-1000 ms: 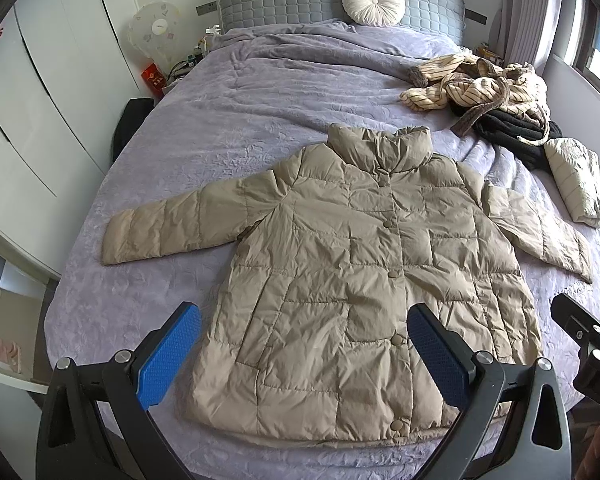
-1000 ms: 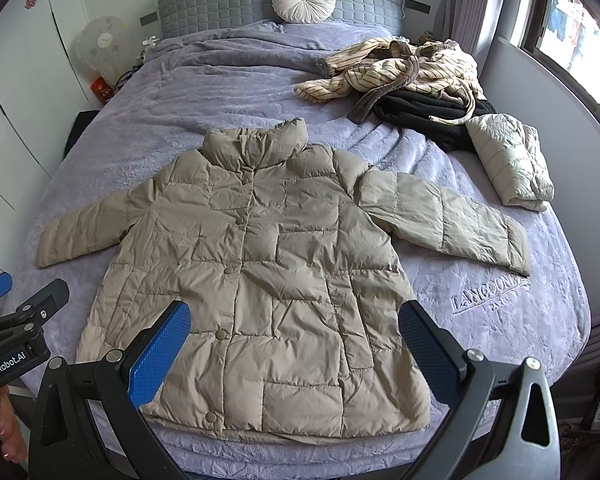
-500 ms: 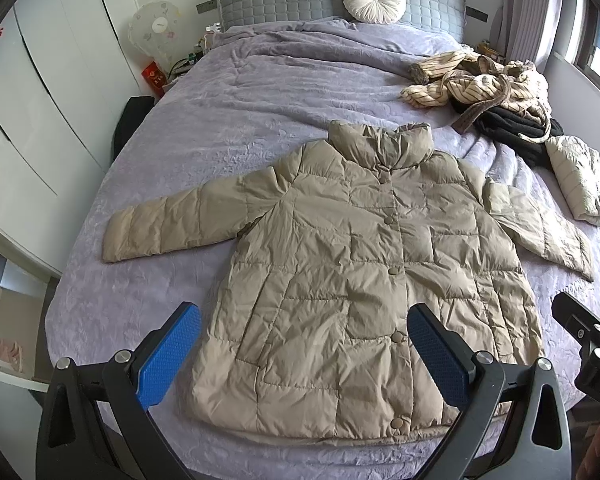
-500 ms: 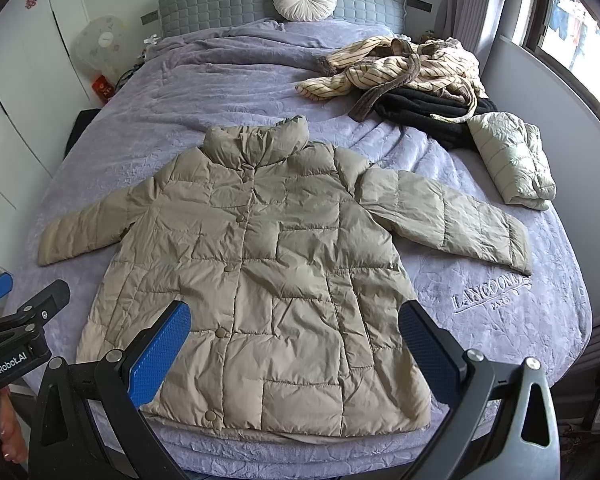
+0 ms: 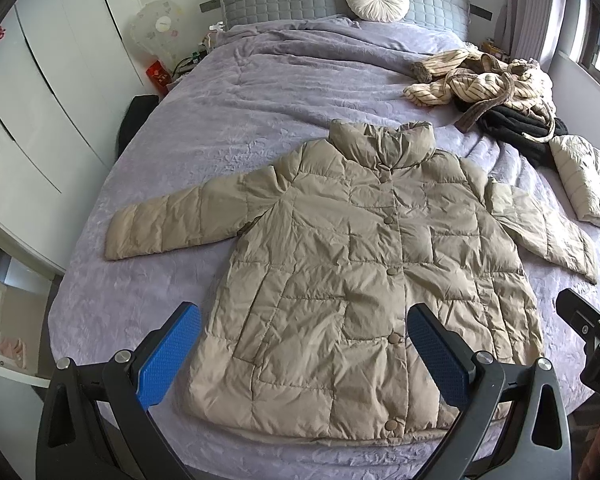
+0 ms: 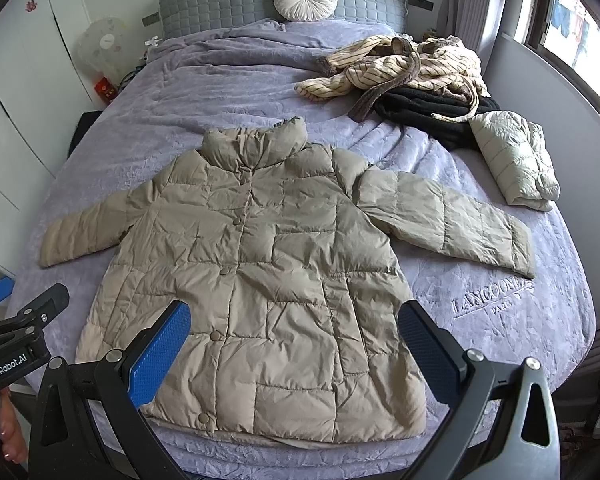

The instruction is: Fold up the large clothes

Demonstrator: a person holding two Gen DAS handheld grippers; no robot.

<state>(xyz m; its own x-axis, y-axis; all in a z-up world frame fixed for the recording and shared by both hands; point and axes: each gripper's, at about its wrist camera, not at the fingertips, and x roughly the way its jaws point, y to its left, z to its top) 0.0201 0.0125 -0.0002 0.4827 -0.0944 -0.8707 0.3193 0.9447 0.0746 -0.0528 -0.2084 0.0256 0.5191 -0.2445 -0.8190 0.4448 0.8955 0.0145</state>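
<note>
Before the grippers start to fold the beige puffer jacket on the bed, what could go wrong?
1. The puffer jacket looks slippery and puffy, so folds may spring open or slip from the pads.
2. Its hem lies near the bed edge, so it may slide off.
3. The clothes pile lies close to the right sleeve, which could snag.

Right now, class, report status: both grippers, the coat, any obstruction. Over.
Left gripper open, right gripper open, both above the hem. Beige quilted puffer coat flat, buttoned, sleeves spread, unfolded. Nothing lying on it; striped and black clothes pile sits apart.
</note>
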